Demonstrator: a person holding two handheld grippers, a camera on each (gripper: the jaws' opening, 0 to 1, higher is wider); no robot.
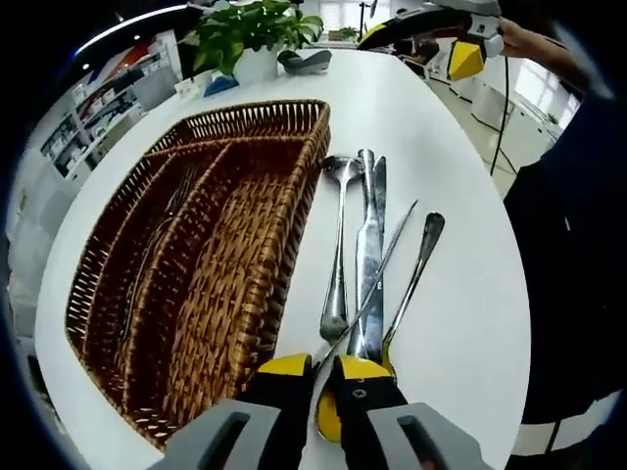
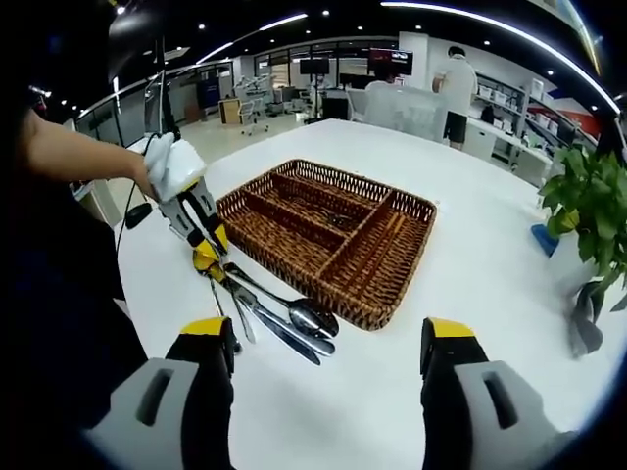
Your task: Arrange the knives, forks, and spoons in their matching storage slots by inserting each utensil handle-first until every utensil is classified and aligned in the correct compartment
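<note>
White counter [image 2: 470, 245] runs wide and bare around a wicker tray [image 1: 235, 264], which sits well in from every counter edge, with open surface on all its sides. Beside the tray's long outer wall lies a loose cluster of cutlery: a spoon [image 1: 338, 245] nearest the tray, a knife [image 1: 368, 255] just beyond it, and a second spoon [image 1: 416, 264] farthest out, its handle end pointing away from the tray's near corner. A thin utensil handle [image 1: 377, 284] crosses the knife at a slant. Inside the tray, a fork [image 1: 167, 220] lies in one long compartment. The left tongs [image 1: 323, 377] are closed on that slanted handle, at the near end of the cluster; in the right gripper view they appear just beside the tray's corner. The right tongs [image 2: 328, 343] hang spread wide apart, holding nothing, over bare counter short of the tray. A potted plant [image 1: 250, 34] stands beyond the tray's far end.
</note>
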